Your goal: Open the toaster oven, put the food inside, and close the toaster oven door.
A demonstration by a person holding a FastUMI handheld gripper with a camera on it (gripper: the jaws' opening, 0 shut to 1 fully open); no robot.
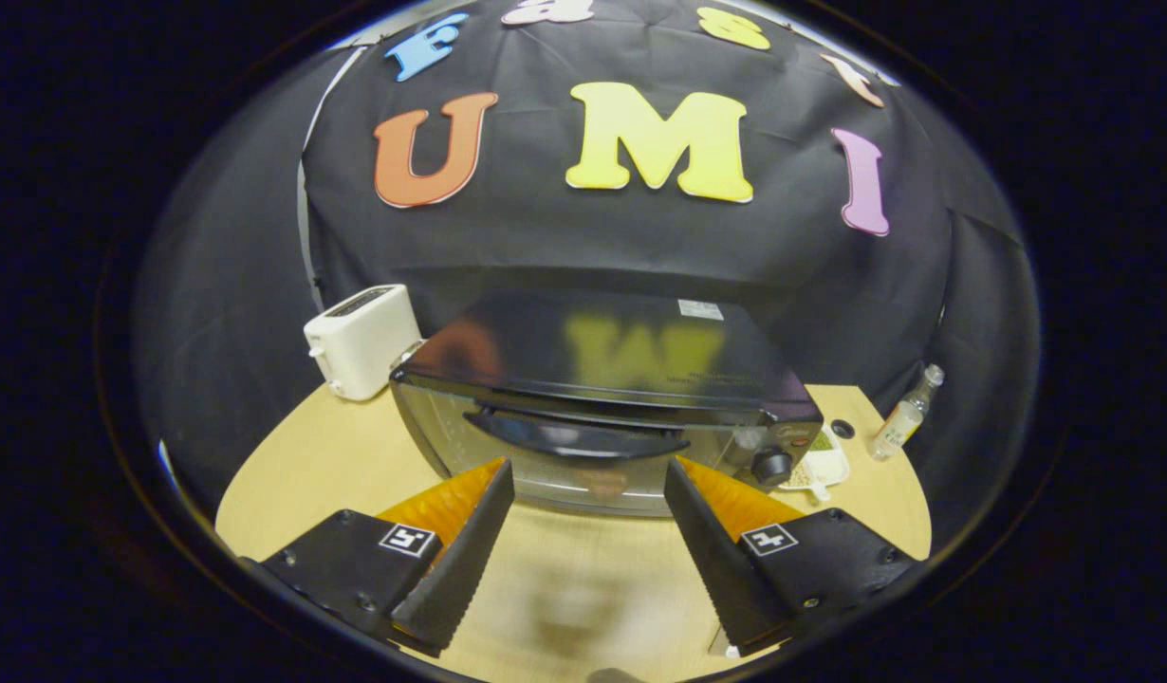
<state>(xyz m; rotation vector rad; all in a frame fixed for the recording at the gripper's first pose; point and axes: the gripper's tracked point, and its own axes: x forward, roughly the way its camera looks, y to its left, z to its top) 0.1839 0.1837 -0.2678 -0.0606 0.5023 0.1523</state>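
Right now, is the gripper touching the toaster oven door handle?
Apart. In the gripper view the open gripper hangs short of the toaster oven; the door handle lies beyond the fingertips, with door glass between.

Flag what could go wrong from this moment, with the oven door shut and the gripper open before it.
The gripper is open just short of the toaster oven, whose door handle is a thin bar: it may slip during the pull. The control knob sits near one finger and could get bumped. The plate of food is tucked beside the oven, awkward to reach.

The hand-held gripper (588, 474) has two ridged wedge fingers on screwed black mounts bearing square markers.
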